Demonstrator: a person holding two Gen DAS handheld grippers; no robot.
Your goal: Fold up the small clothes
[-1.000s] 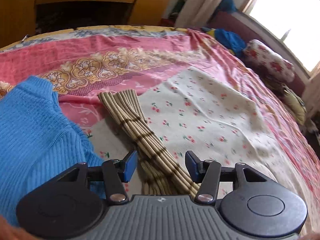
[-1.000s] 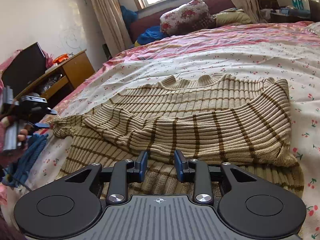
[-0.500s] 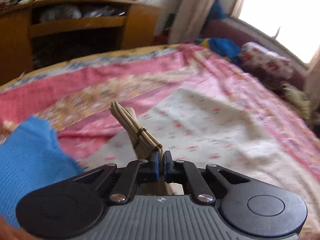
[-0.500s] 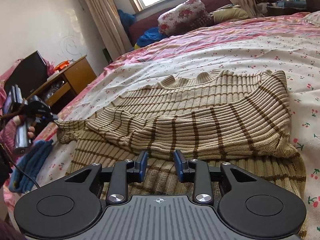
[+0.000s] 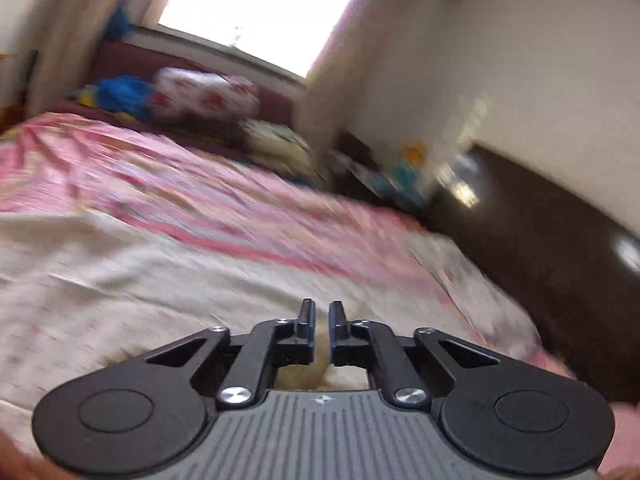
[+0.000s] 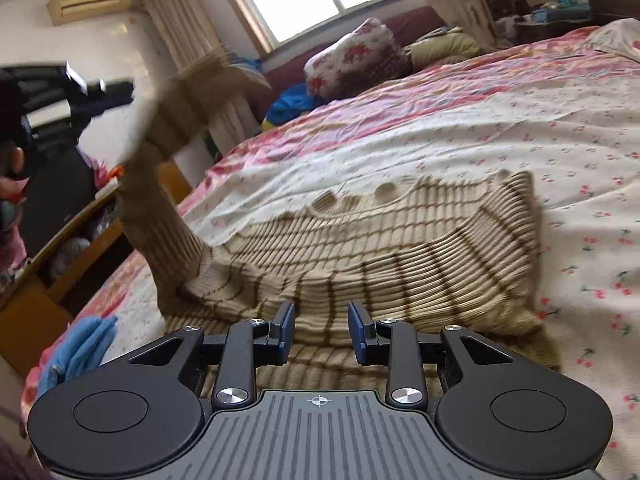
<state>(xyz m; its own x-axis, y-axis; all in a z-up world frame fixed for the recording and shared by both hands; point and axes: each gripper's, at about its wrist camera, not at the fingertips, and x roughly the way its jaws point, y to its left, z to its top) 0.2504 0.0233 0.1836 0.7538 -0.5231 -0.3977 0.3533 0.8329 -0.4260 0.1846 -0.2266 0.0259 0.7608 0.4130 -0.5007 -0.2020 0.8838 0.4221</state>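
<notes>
A beige ribbed sweater with brown stripes (image 6: 400, 248) lies spread on the bed's cherry-print sheet (image 6: 520, 128). Its left sleeve (image 6: 160, 208) is pulled up off the bed into the air. In the right wrist view my left gripper (image 6: 116, 94) at the upper left has hold of that sleeve's end. In the blurred left wrist view my left gripper (image 5: 320, 312) has its jaws opening slightly, with beige cloth (image 5: 316, 368) still pinched low between them. My right gripper (image 6: 322, 320) hovers open over the sweater's near hem, with nothing between its pads.
A blue knit garment (image 6: 80, 344) lies at the bed's near left edge. A wooden cabinet (image 6: 40, 300) stands left of the bed. A floral pillow (image 6: 352, 56) and bedding sit under the window. A dark headboard (image 5: 540, 280) borders the bed's right side.
My left gripper shut on the sleeve end, then swung up and toward the window, lifting the sleeve off the bed. My right gripper barely shifted and stayed open.
</notes>
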